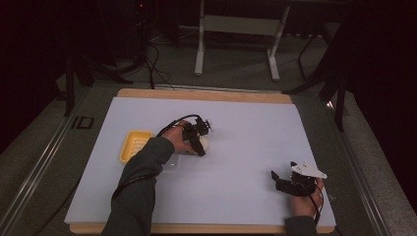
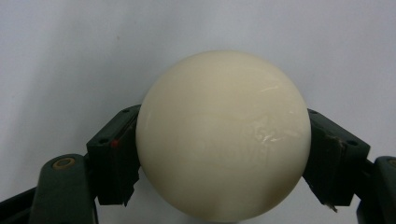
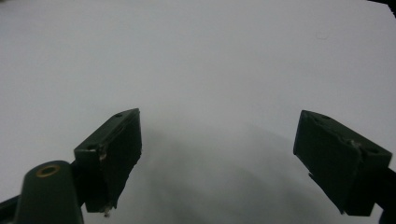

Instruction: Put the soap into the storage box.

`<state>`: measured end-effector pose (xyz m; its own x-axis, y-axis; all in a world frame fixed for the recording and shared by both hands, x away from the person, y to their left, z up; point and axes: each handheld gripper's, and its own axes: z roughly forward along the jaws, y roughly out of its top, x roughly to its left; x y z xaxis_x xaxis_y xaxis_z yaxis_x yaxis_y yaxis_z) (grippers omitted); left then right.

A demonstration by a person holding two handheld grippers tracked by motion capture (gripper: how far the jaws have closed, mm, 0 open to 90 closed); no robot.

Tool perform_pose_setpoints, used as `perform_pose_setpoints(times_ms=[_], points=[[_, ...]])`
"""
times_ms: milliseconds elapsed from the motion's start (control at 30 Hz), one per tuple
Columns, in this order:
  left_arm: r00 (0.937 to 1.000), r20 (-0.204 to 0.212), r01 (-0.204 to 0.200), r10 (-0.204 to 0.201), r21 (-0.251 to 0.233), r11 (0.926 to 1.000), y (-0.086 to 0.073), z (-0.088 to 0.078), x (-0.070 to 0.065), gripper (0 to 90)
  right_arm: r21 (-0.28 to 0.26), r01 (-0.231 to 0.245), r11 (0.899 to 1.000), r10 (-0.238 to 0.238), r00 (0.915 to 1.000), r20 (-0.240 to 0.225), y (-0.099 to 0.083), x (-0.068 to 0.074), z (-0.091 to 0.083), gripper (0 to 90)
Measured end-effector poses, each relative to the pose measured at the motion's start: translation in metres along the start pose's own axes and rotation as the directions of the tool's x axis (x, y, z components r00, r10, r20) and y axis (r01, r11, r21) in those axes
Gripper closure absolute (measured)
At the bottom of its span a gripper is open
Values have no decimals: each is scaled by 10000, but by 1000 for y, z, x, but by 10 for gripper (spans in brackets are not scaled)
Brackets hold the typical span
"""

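Here we list one cream ball (image 2: 223, 135), clamped in the left gripper (image 1: 200, 140).

Item sits on the white sheet (image 1: 246, 147), just right of the yellow tray (image 1: 129, 147), which we judge its likely destination, on the left hand's side. The right gripper (image 3: 217, 161) rests well apart, jaws wide and empty.

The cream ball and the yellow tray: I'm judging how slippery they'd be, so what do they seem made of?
Cream ball: looks like hard, polished plastic or resin, smooth with small glossy highlights and faint scuffs. Yellow tray: probably moulded plastic, even colour with a ribbed floor and raised rim; too small to tell its finish.
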<state>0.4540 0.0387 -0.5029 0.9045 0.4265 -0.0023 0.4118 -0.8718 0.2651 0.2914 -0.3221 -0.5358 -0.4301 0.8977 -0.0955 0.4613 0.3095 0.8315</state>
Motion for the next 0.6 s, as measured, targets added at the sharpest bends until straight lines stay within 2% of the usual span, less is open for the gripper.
perform_pose_setpoints(times_ms=[600], points=[[9995, -85, -304, 303, -127, 9995, -7, -26, -7, 231, 9, 34, 10000, -34, 10000, -7, 0, 0, 0, 153]])
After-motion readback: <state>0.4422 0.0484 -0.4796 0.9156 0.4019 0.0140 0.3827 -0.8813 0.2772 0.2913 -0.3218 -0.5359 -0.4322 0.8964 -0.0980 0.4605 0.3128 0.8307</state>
